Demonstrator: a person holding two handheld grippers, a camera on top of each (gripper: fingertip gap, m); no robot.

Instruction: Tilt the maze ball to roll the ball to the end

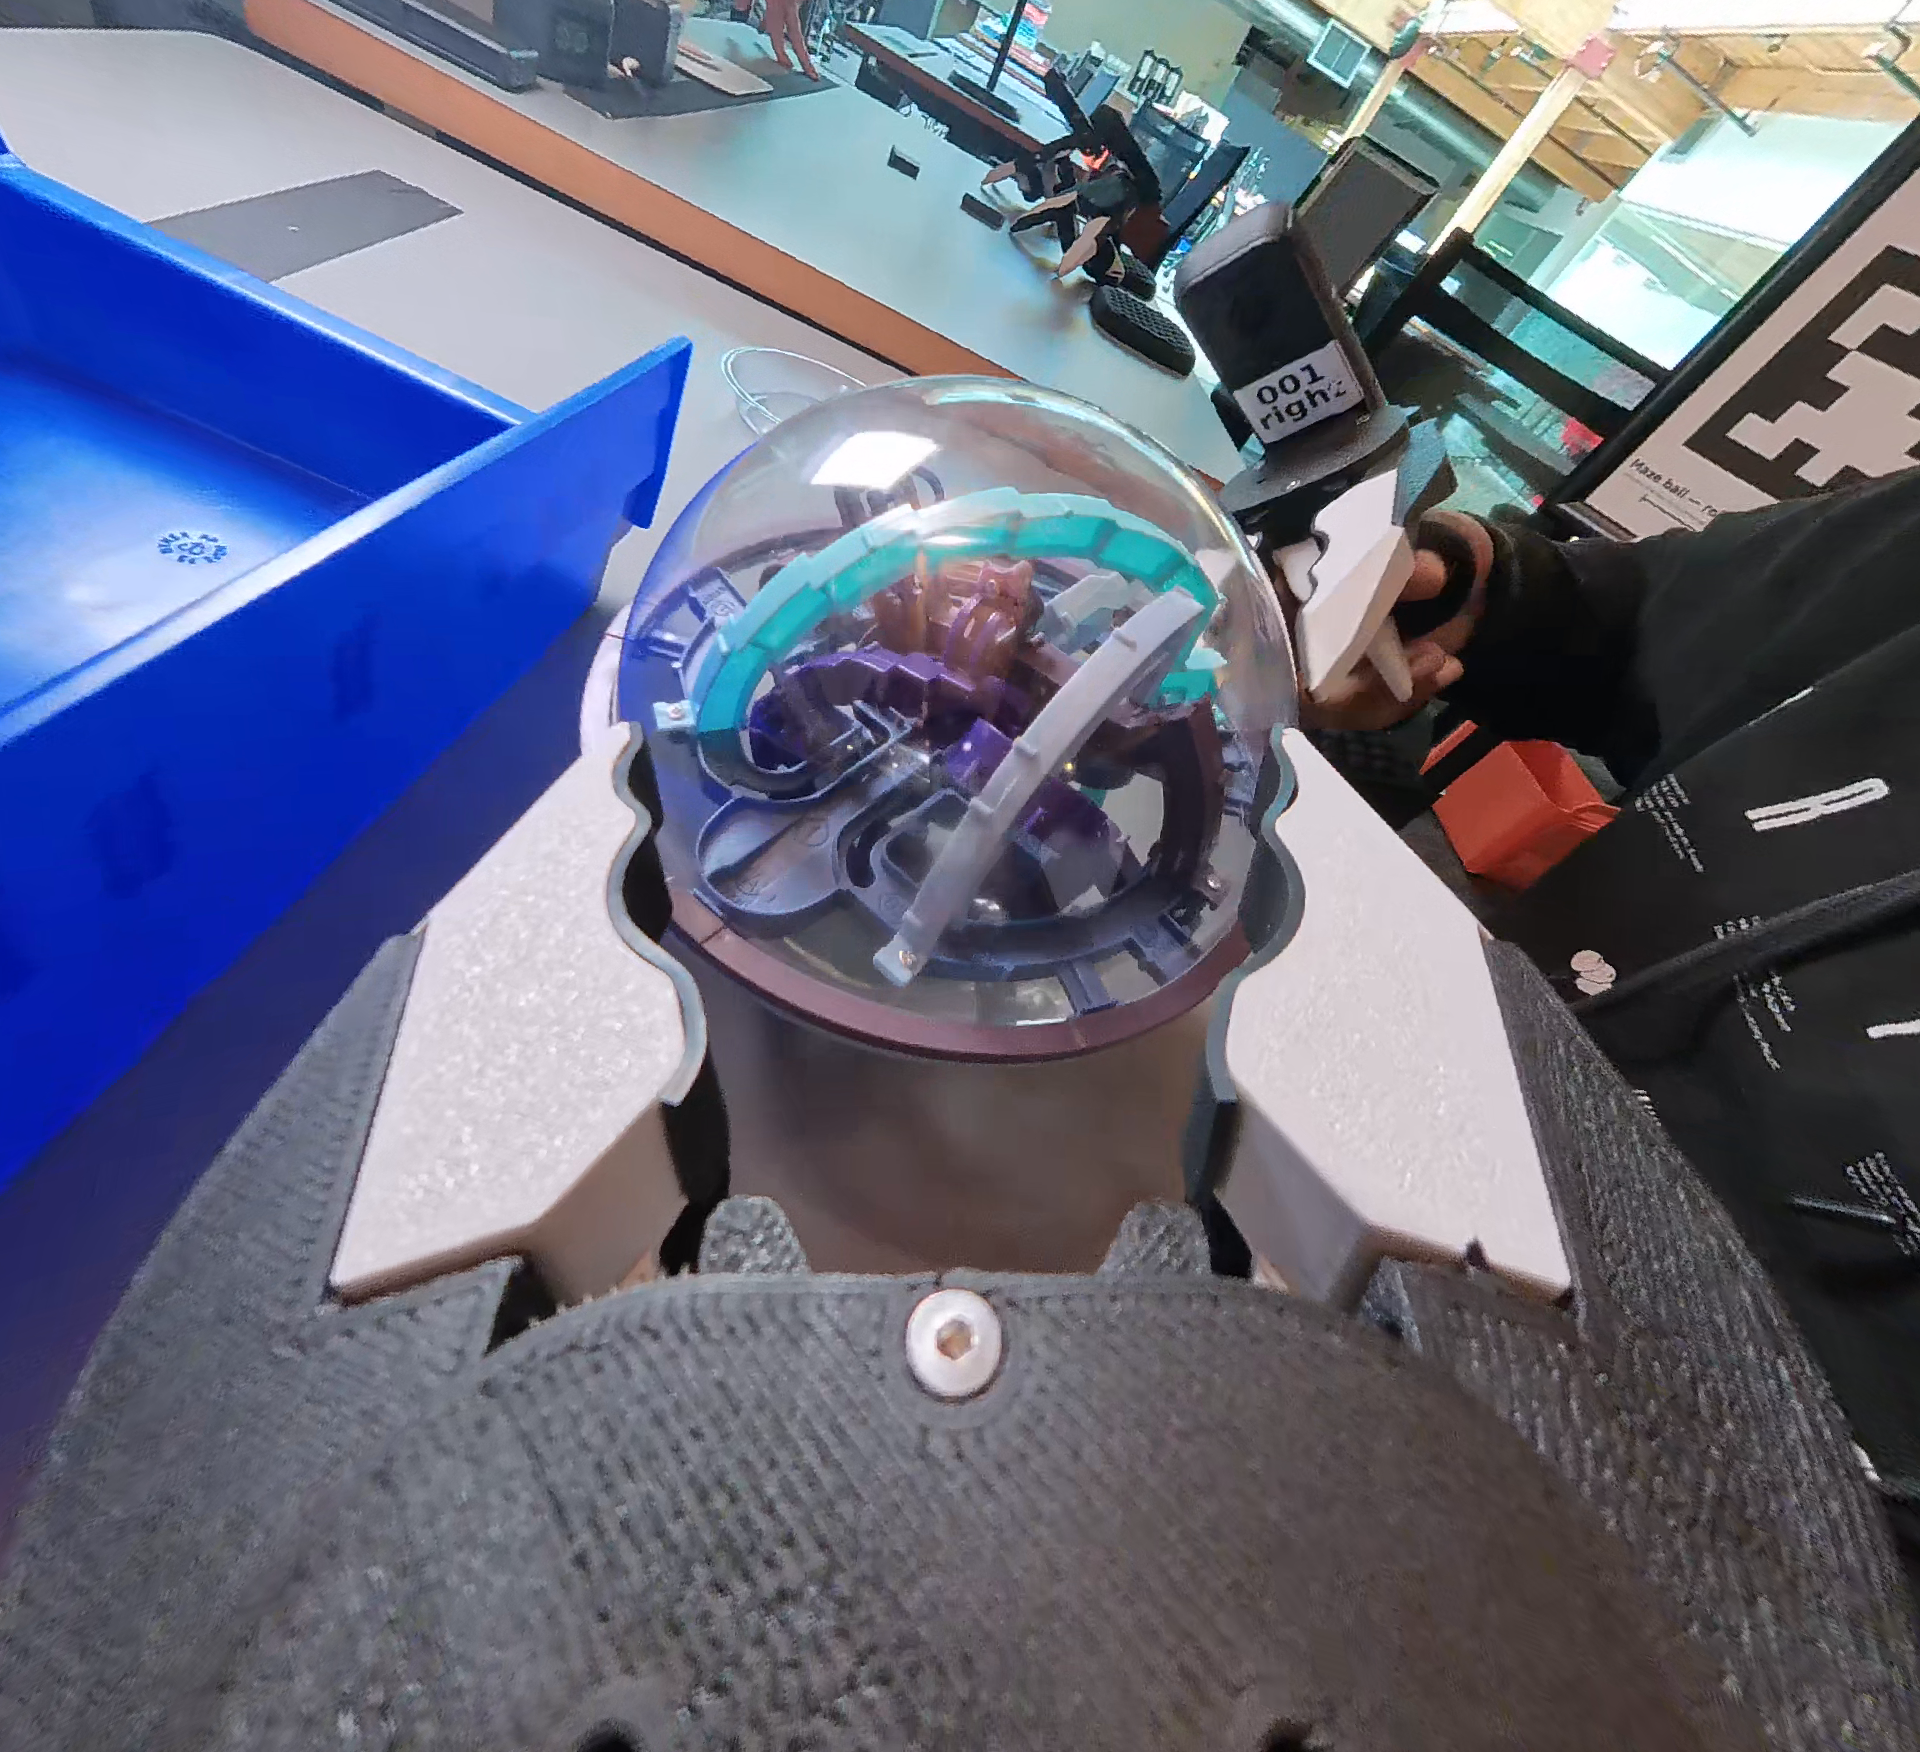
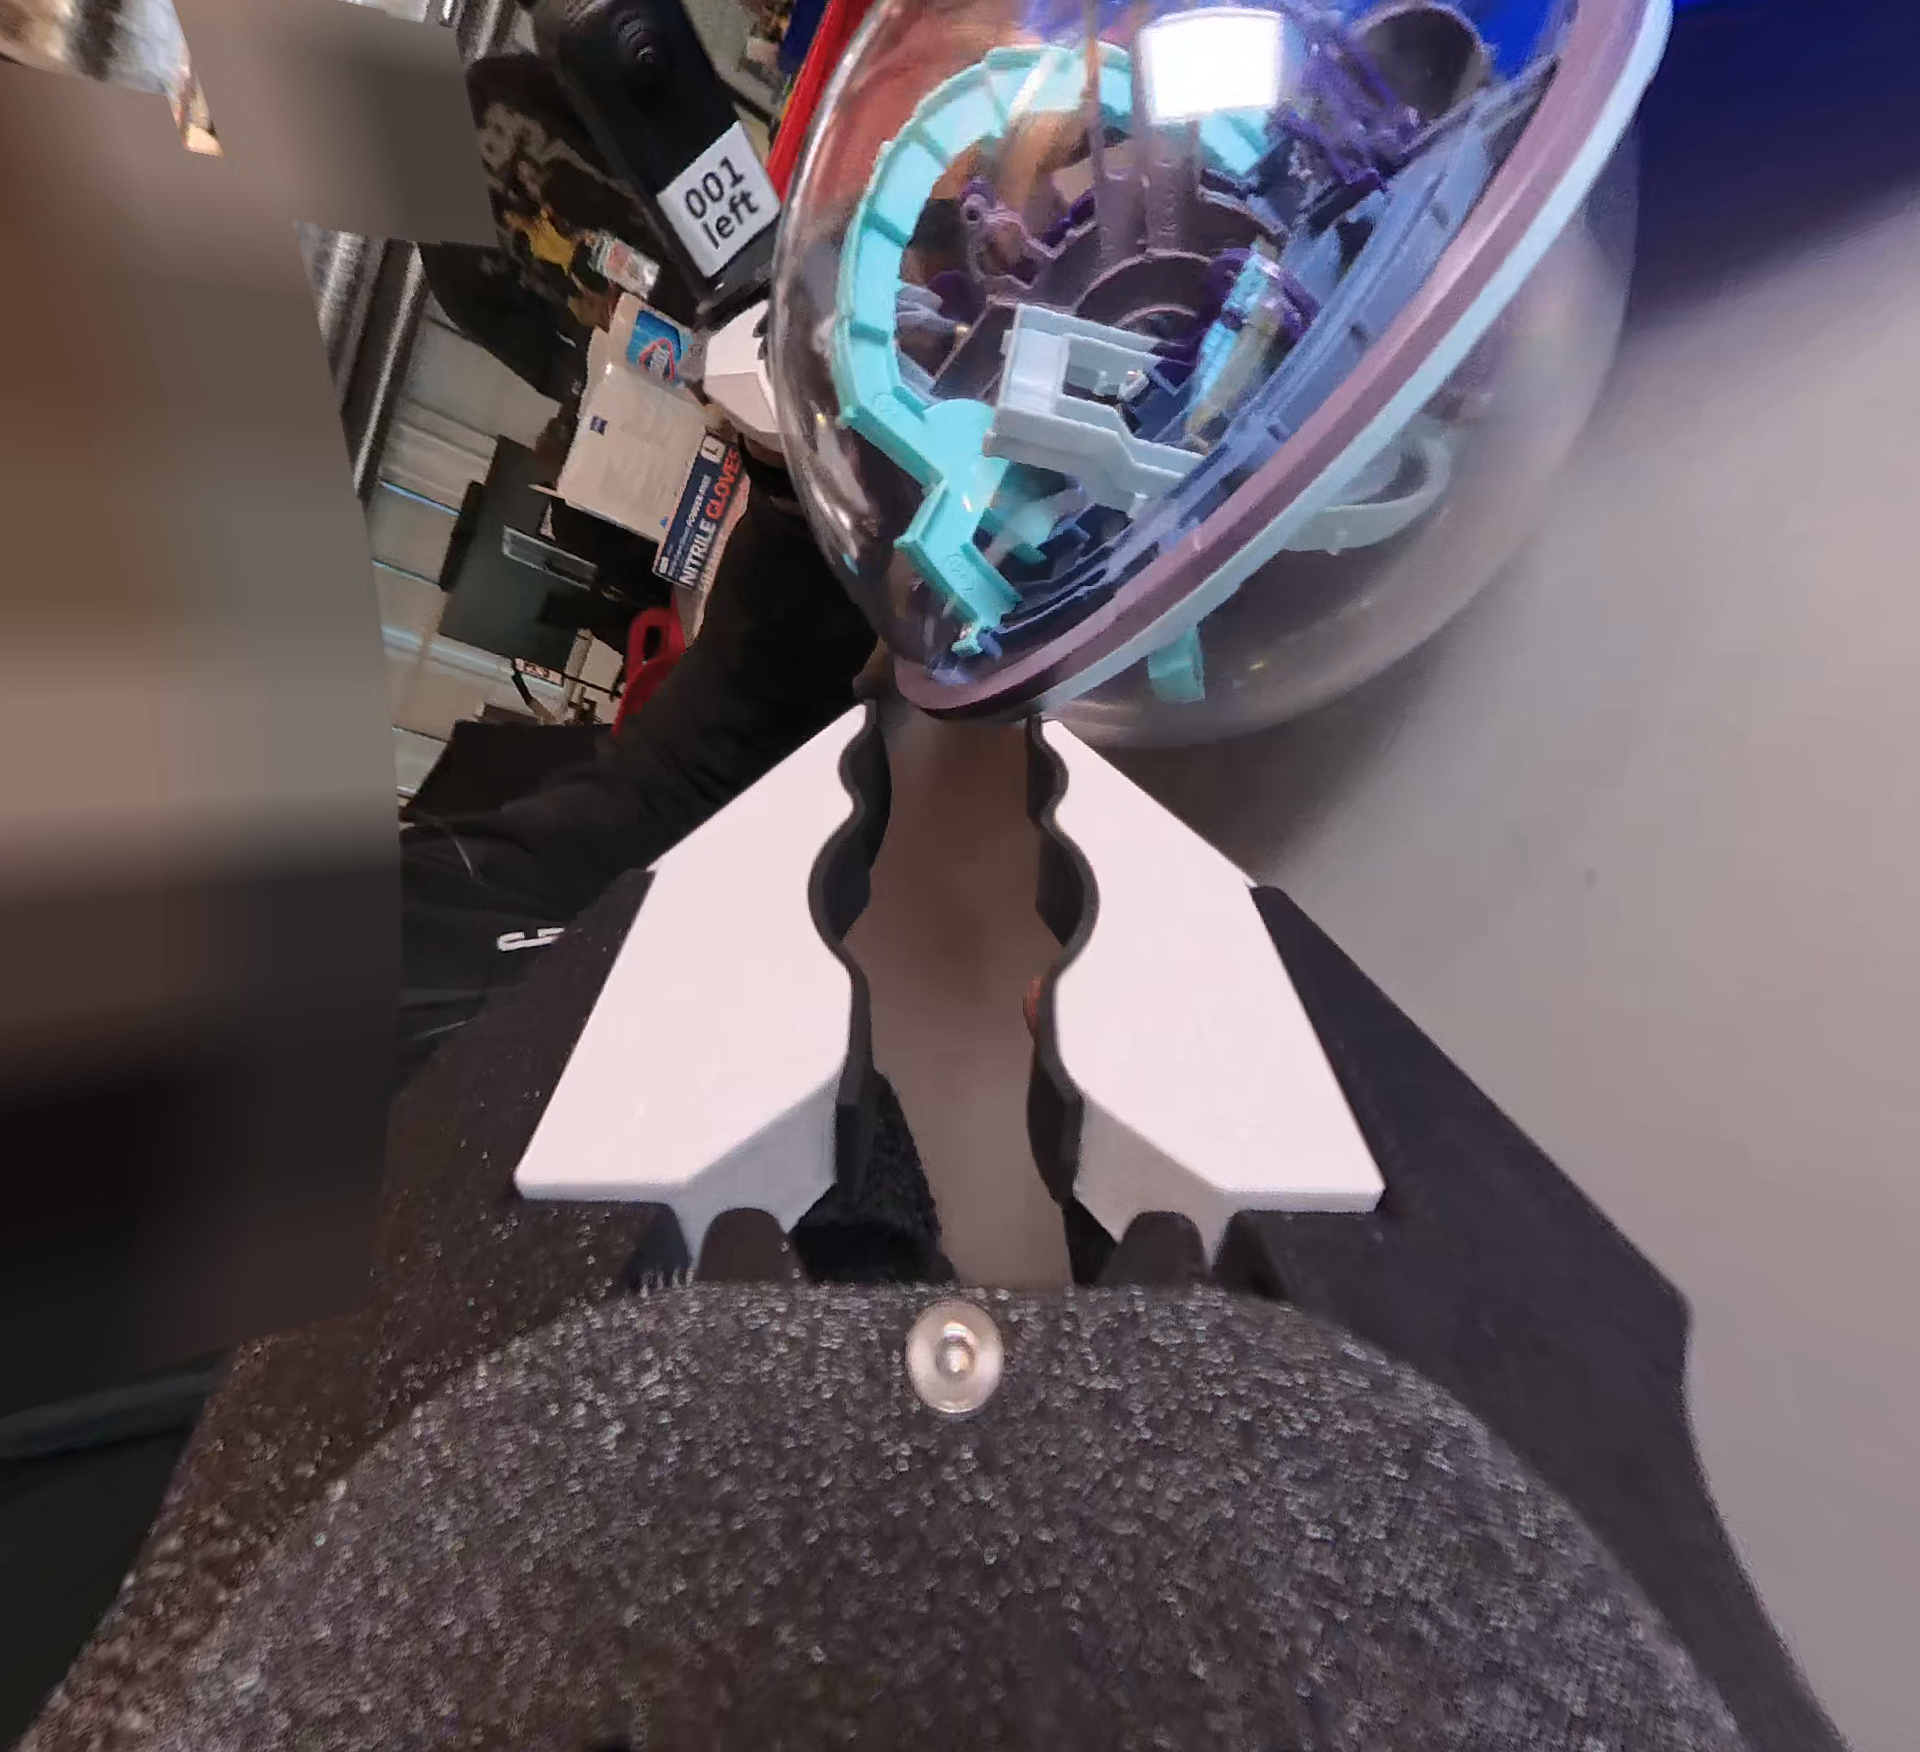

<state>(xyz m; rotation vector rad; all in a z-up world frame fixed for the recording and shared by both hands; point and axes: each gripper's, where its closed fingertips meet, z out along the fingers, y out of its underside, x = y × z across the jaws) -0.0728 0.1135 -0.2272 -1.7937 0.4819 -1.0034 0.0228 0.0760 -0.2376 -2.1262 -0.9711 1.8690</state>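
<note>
The maze ball (image 1: pixel 935 715) is a clear sphere with teal, purple and grey tracks and a dark rim around its middle. My left gripper (image 1: pixel 954 746) is shut on it, one white finger on each side at the rim. The ball is held tilted above the table. In the right wrist view the ball (image 2: pixel 1195 300) fills the upper right. My right gripper (image 2: pixel 954 720) has its fingers close together, and their tips pinch the lower end of the rim. It also shows in the left wrist view (image 1: pixel 1340 622), against the ball's right side. I cannot pick out the small ball inside.
A blue plastic bin (image 1: pixel 260 559) stands close on the left of the ball. The grey table (image 1: pixel 520 268) runs behind it. An orange box (image 1: pixel 1517 809) and a board with a black-and-white pattern (image 1: pixel 1818 393) are on the right, beside a person's dark sleeve (image 1: pixel 1662 642).
</note>
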